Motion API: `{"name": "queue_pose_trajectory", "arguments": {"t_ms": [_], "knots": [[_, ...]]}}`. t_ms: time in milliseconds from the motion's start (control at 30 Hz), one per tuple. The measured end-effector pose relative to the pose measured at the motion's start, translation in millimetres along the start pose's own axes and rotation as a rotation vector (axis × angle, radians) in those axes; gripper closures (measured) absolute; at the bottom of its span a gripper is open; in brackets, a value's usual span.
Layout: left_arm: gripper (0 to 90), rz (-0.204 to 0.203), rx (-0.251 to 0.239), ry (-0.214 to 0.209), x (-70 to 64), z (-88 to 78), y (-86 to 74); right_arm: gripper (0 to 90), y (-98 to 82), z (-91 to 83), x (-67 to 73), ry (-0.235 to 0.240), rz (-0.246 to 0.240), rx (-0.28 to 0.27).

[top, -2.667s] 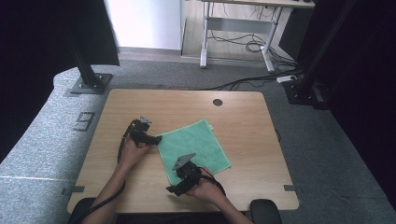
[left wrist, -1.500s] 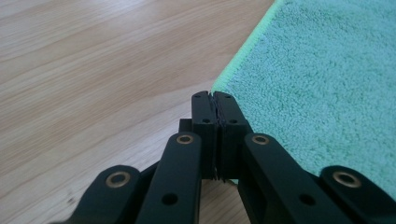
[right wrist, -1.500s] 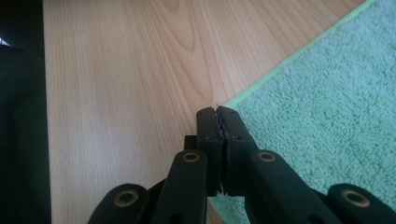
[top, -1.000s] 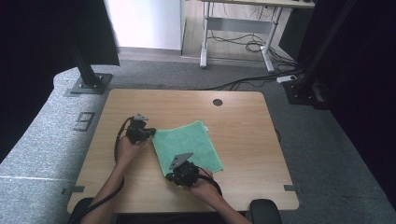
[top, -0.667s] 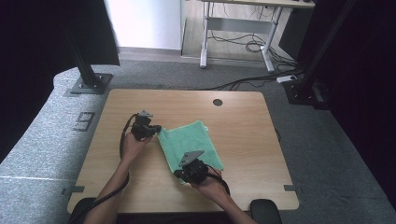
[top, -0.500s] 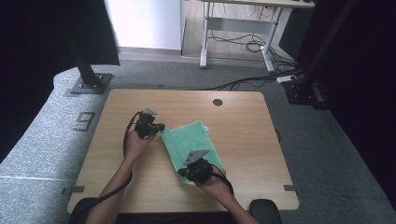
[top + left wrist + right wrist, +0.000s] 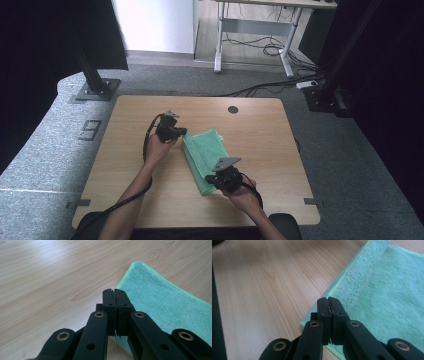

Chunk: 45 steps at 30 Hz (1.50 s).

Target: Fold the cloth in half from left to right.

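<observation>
The bench point(image 7: 135, 165) has a pale wood-grain top with rounded corners and a small dark round hole point(image 7: 233, 109) near its far edge. It stands on grey carpet point(image 7: 45, 150), where a large "9" point(image 7: 89, 130) is marked on the floor at its left. Beyond it are a black stand base point(image 7: 94, 90), a white wall panel point(image 7: 155, 25) and a second desk frame point(image 7: 255, 35) with loose cables point(image 7: 260, 50) under it; dark curtains close off both sides.

A green towel point(image 7: 205, 155) lies near the middle of the bench, folded into a narrow strip that runs from the far left toward the near right. The left gripper point(image 7: 180, 132) sits at its far end and the right gripper point(image 7: 214, 180) at its near end.

In the left gripper view the jaws are pressed together, and the towel point(image 7: 170, 305) passes behind and under them; whether cloth is caught between the pads cannot be told, since the tips cover that spot. In the right gripper view the jaws are likewise pressed together over the towel's point(image 7: 392, 297) edge, where a folded layer rises as a thick ridge; a pinch on the cloth looks likely but the contact itself is hidden.

The person's forearms are cut off at the bottom of the high view, and the right hand covers most of its gripper.
</observation>
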<state>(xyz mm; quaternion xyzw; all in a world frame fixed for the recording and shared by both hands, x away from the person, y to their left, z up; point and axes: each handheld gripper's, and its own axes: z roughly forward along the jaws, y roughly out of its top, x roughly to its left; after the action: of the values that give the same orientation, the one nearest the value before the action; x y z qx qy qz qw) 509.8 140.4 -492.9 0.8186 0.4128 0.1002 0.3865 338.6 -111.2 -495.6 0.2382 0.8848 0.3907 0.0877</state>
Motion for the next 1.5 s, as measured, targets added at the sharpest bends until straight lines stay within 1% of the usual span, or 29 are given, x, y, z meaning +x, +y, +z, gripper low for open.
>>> {"name": "queue_pose_trajectory", "arguments": {"t_ms": [267,433,633,767,833,967,1033,1233,1400,1500], "knots": [[87.7,0.019,0.006,0.002,-11.6,19.3,13.3,87.4,-10.5,-10.9,-14.1,-0.037,0.028,-0.003],[87.7,0.03,0.012,0.0,-16.2,29.5,19.6,87.4,-17.0,-17.3,-24.1,-0.061,0.052,-0.003],[87.7,0.045,0.023,0.004,-21.9,42.0,27.8,87.4,-25.3,-18.5,-34.4,-0.072,0.083,0.001],[87.7,0.061,0.033,0.009,-26.0,50.6,33.0,87.4,-29.1,-18.8,-38.6,-0.08,0.097,0.011],[87.7,0.057,0.033,0.003,-27.8,55.1,35.1,87.4,-30.1,-19.5,-39.8,-0.083,0.101,0.012],[87.6,0.077,0.059,0.013,-30.6,64.1,37.9,87.4,-33.1,-18.9,-42.7,-0.091,0.105,0.02],[87.6,0.073,0.057,0.012,-32.0,68.2,38.5,87.3,-35.0,-18.1,-44.8,-0.093,0.113,0.024],[87.6,0.081,0.053,0.008,-36.1,75.8,40.6,87.3,-39.6,-18.7,-49.0,-0.101,0.13,0.028],[87.4,0.091,0.054,0.006,-38.5,81.4,43.3,87.1,-42.7,-14.8,-51.2,-0.1,0.137,0.048],[87.1,0.091,0.052,0.004,-39.6,85.4,43.9,87.1,-44.8,-13.0,-53.3,-0.101,0.142,0.06]]}}
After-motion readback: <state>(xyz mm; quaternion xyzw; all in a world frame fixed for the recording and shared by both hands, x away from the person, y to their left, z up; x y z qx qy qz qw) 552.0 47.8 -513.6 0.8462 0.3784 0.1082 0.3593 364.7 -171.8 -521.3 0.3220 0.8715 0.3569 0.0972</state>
